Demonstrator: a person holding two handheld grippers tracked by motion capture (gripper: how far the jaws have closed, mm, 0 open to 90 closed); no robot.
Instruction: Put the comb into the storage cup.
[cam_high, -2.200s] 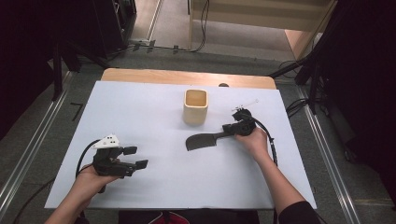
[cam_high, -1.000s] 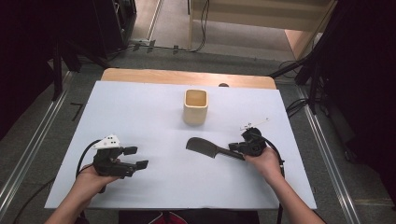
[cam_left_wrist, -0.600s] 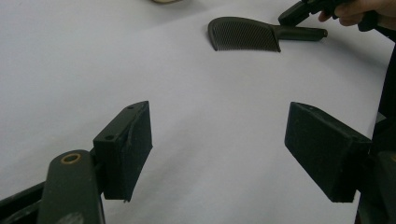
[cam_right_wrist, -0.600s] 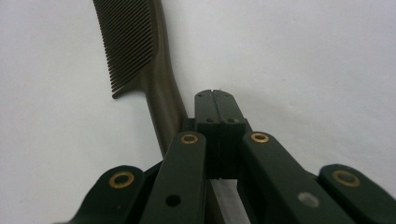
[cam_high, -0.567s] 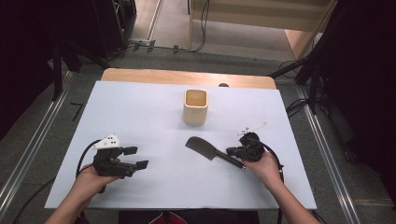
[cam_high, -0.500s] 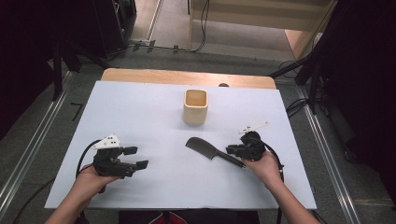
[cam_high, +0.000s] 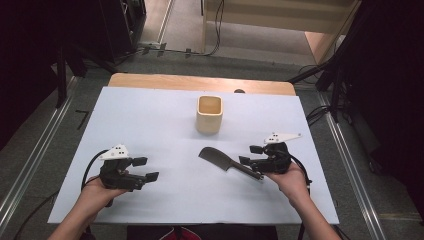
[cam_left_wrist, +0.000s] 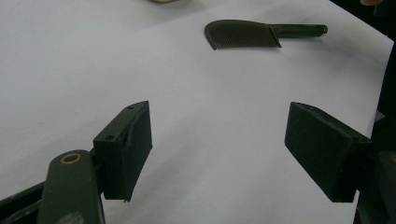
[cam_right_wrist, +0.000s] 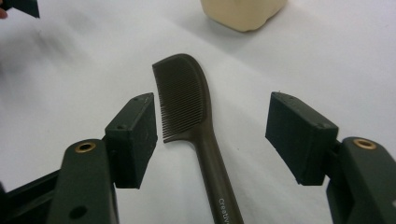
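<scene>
A dark brown comb (cam_high: 220, 160) lies flat on the white table cover (cam_high: 150, 115), teeth toward the far side and handle toward the person's right hand. My right gripper (cam_high: 249, 154) hovers just over the handle end. Its jaws have just been opening and now stand open, with the comb (cam_right_wrist: 184, 98) lying on the table between and below them, untouched by the pads. My left gripper (cam_high: 146, 168) rests at the near left, open and empty, its jaws wide apart (cam_left_wrist: 219, 144). The comb (cam_left_wrist: 243, 33) lies far ahead of it.
A beige square cup (cam_high: 209, 114) stands upright at the far centre, just beyond the comb, with its base at the top of the right gripper view (cam_right_wrist: 243, 11). A bare wooden strip (cam_high: 200, 82) runs along the table's far edge. Dark stands and cables surround the table.
The right gripper brought the comb toward the person, set it flat on the table, opened its jaws and rose slightly. The left gripper stayed still.
</scene>
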